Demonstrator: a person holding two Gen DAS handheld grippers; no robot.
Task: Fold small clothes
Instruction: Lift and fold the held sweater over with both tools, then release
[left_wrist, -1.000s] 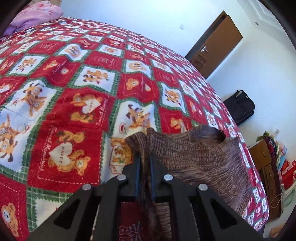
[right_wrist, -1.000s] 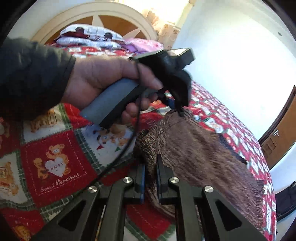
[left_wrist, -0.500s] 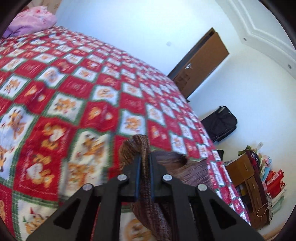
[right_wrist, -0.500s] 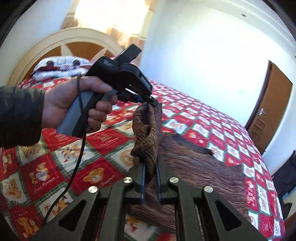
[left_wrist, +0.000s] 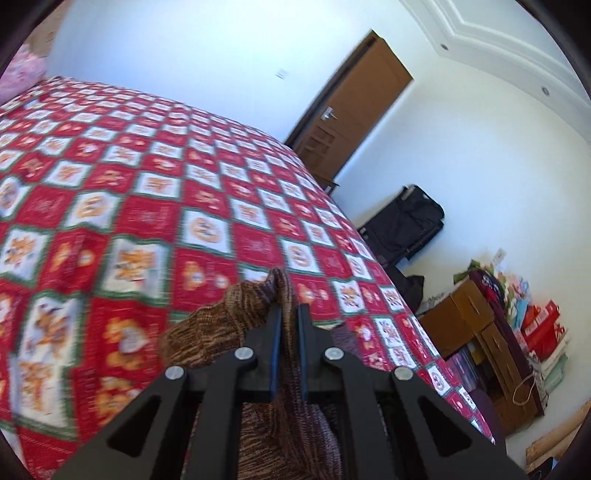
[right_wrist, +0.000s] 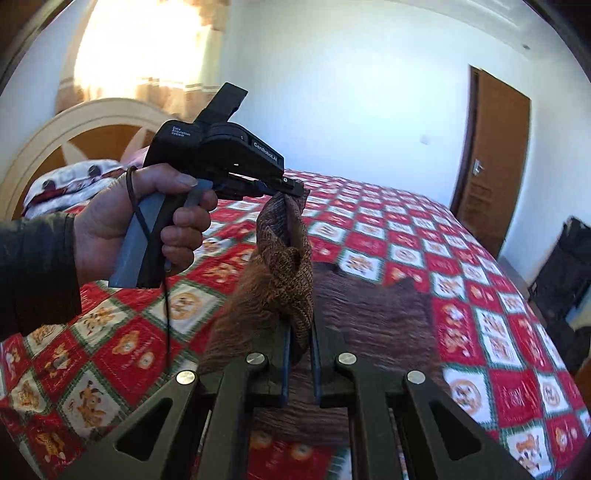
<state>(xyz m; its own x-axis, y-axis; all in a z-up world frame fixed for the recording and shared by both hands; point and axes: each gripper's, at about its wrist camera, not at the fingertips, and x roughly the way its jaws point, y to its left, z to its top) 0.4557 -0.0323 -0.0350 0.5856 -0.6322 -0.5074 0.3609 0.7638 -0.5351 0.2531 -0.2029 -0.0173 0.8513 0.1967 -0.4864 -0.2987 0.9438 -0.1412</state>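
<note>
Mid-fold, by my read: both claws clamped on one edge of the brown knit garment, lifted off the bed. Left claw pinched a bunched corner; right claw pinched another, jaws near closed. Rest of the garment lay on the quilt beyond. Next: carry the edge over the far part, lay it flat, release. Room: brown door, black suitcase, headboard.

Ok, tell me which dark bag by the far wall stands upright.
The large black suitcase against the wall beside the door; the smaller dark bag below it lies slumped on the floor.
</note>
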